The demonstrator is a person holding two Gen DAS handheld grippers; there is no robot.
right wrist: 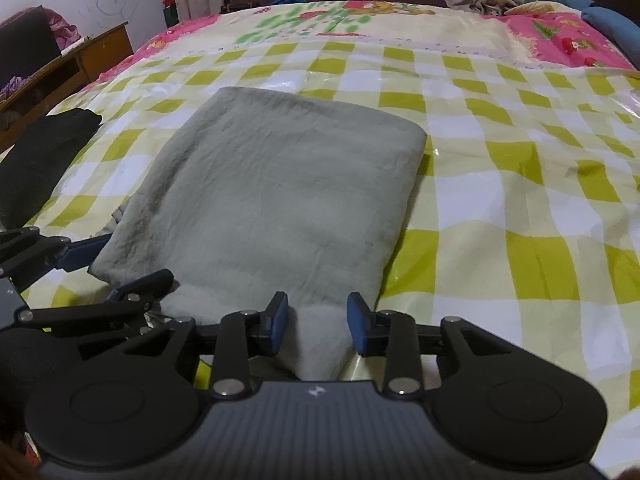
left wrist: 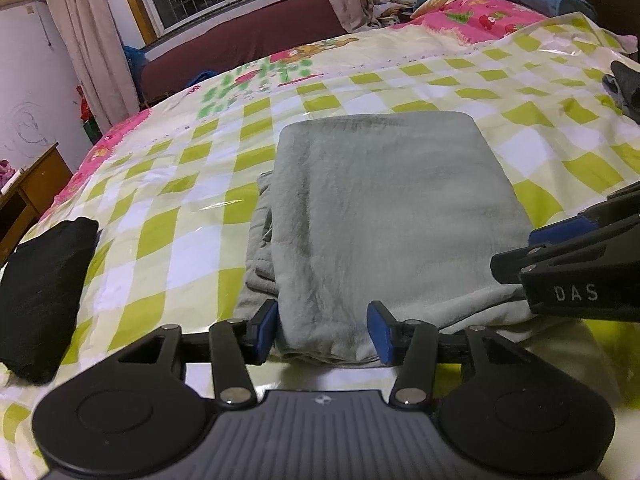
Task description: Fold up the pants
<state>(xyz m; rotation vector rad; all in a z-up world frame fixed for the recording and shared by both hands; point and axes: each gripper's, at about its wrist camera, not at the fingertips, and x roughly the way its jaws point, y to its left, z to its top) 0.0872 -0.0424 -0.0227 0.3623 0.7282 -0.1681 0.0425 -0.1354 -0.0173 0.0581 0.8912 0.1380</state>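
Observation:
Grey-green pants lie folded into a thick rectangle on the checked bed cover; they also show in the right wrist view. My left gripper is open at the near left corner, its blue pads either side of the pants' near edge. My right gripper is open at the near right corner, its pads straddling the near hem. Each gripper shows in the other's view, the right one at the pants' right edge and the left one at their left edge.
A folded black garment lies on the bed to the left. A dark grey item sits at the far right edge. The green and white checked plastic cover spreads around. A wooden desk stands left of the bed, pillows at the far right.

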